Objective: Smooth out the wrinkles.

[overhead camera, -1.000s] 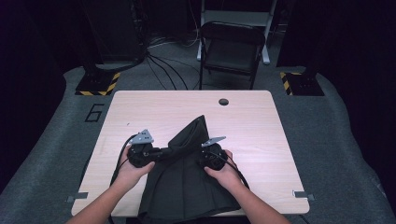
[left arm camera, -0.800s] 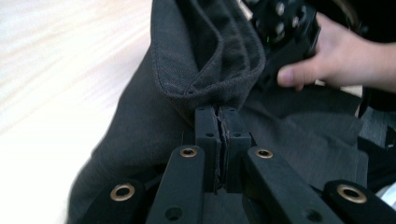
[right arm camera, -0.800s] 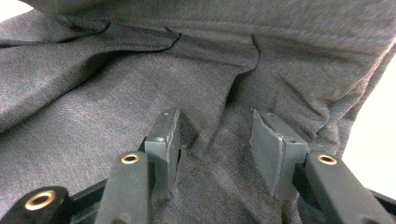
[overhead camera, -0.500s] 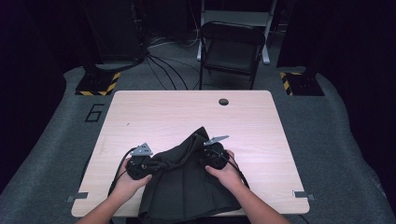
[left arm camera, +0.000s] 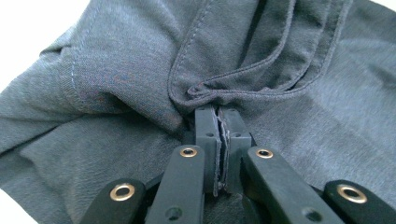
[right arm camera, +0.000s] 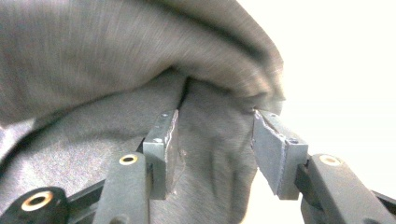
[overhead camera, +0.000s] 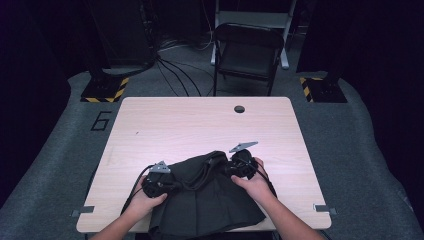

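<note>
Handling: a dark grey pleated cloth garment lies on the light wooden desk, in the lower middle of the high view, its lower edge reaching the desk's near edge.
Left tool: clenched on a stitched hem fold of the garment; in the left gripper view the 2 jaws are pressed together with a thin edge of fabric between them.
Right tool: jaws stand partly apart with a bunched ridge of cloth between them; whether the pads actually press it I cannot tell, since the view is blurred.
Change: 1 second earlier the garment's top corner stood up as a peak in mid-frame; now that peak has collapsed to a low rumpled fold, the left tool has come down to the desk, and the right tool has shifted toward the upper right.
Meaning: I judge the cloth is being laid down and drawn out sideways, so flattening or folding is underway rather than finished.
Next: spreading the upper edge looks like the remaining work.
</note>
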Action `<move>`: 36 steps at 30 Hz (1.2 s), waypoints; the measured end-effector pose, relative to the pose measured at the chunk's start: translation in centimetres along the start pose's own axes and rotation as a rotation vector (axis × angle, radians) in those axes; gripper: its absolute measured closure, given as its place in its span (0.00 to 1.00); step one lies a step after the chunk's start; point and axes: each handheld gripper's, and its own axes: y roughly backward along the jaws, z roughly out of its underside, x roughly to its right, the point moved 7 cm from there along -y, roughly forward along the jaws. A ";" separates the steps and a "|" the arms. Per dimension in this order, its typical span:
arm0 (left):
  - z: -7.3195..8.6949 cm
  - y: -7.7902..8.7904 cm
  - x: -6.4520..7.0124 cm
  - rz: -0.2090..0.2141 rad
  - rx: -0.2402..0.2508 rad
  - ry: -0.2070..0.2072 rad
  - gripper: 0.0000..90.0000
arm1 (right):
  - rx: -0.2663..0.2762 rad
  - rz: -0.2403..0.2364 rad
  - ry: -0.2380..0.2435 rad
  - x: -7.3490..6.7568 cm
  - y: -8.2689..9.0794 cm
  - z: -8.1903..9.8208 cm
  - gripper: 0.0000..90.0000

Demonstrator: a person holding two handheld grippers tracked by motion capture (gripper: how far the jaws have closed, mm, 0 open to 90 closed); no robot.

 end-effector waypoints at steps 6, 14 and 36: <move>0.1 -0.3 0.0 -0.009 0.001 0.002 0.97 | 0.048 0.035 0.001 0.6 2.6 -1.8 0.57; 0.2 -0.4 0.0 -0.017 0.014 0.002 0.97 | 0.122 0.048 0.035 -1.1 4.9 -6.4 0.56; 0.1 1.2 0.7 -0.006 0.047 -0.005 0.74 | -0.051 -0.049 0.107 -3.5 1.1 -4.6 0.60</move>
